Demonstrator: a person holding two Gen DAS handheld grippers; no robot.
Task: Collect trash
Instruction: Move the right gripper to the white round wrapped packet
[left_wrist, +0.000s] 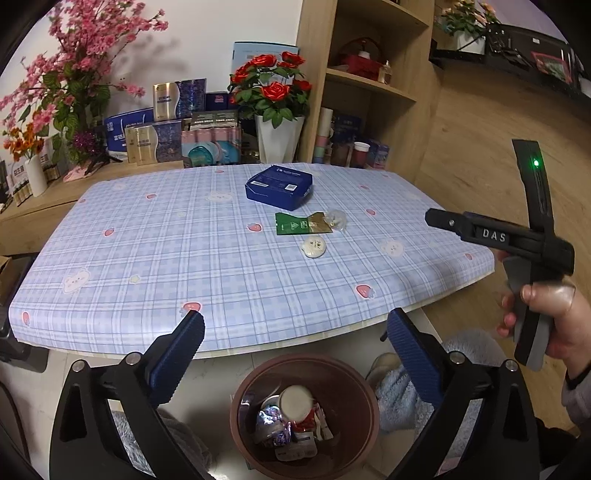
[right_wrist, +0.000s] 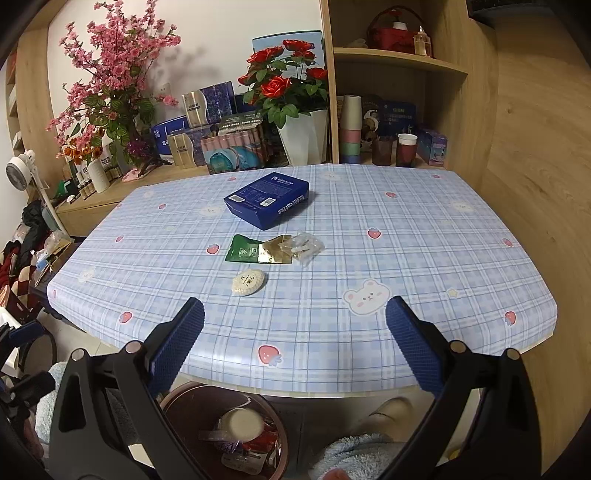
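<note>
table (right_wrist: 406, 240) | 1 box (right_wrist: 267, 199), 3 wrappers (right_wrist: 258, 253) | both grippers' fingers (right_wrist: 177, 343) spread, empty

Open tablecloth (right_wrist: 369, 258) around blue box (right_wrist: 267, 199) and wrappers (right_wrist: 258, 253).

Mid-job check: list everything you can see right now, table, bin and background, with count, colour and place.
Blue box: one, dark blue, far centre of table.
Green sachet: one, green, mid-table, touching the gold wrapper.
Gold wrapper: one, gold, between sachet and clear wrapper.
Clear wrapper: one, transparent, crumpled, right of the gold one.
Round packet: one, cream, nearest the table's front edge.
Table: one, blue plaid cloth with strawberries and bears.
Bin: one, brown, on the floor below the table edge, already holding trash.
Rose pot: one, white, red roses, behind the table.
Left gripper: jaws open, empty, above the bin.
Right gripper: jaws open, empty, over the table's front edge.
</note>
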